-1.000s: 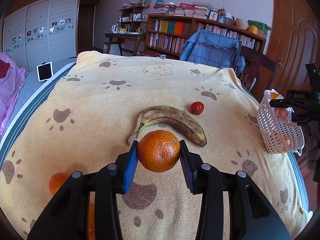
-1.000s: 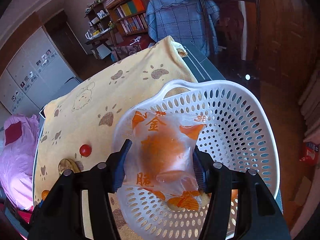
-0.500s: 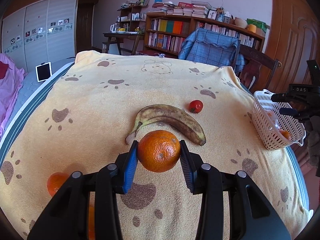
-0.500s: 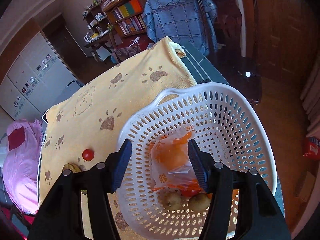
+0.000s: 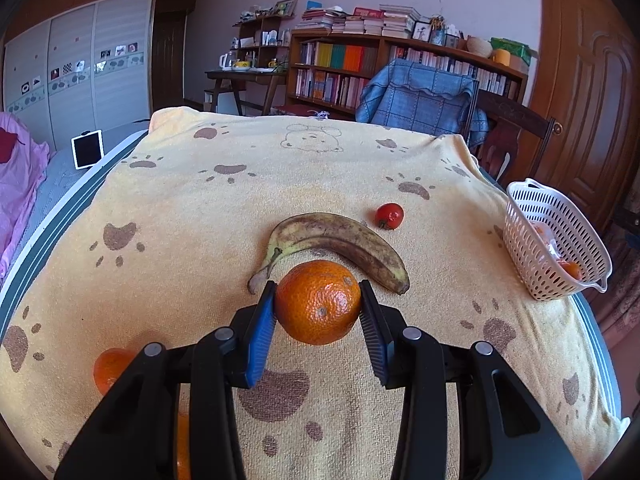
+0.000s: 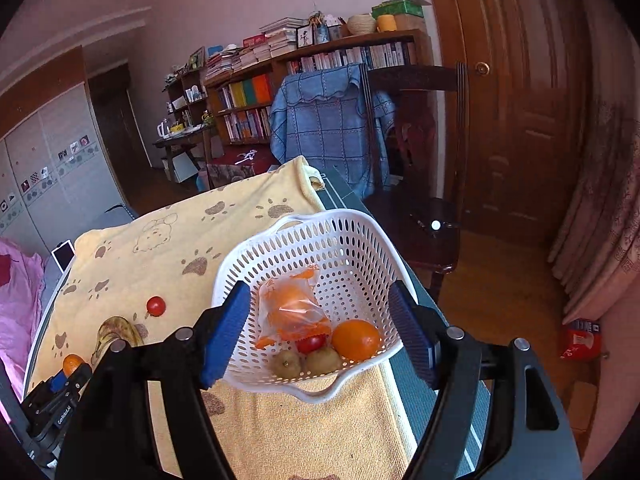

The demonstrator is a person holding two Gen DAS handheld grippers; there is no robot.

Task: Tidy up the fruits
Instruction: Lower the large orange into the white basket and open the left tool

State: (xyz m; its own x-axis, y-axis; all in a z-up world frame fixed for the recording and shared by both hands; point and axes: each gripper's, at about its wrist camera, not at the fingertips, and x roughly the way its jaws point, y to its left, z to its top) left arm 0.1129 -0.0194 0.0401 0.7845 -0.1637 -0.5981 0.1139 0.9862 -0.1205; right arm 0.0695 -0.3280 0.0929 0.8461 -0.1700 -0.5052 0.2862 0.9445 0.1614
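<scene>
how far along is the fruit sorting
About halfway. Done: the white perforated basket holds a bagged orange fruit, a loose orange, a cherry tomato and two kiwis; the right gripper has just opened its jaws, empty. In hand: the left gripper clamps a large orange. Left: the spotted banana, red tomato, another orange.

White lettering "GenRobot.AI" printed along the black body of the left gripper (image 6: 64,368). Orange characters on the plastic bag (image 6: 294,312) in the basket (image 6: 280,248), too crumpled to read.

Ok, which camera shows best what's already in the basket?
Right wrist: it looks down into the basket, showing the bagged snack, orange, tomato, kiwis. Left wrist shows only its perforated side.
</scene>
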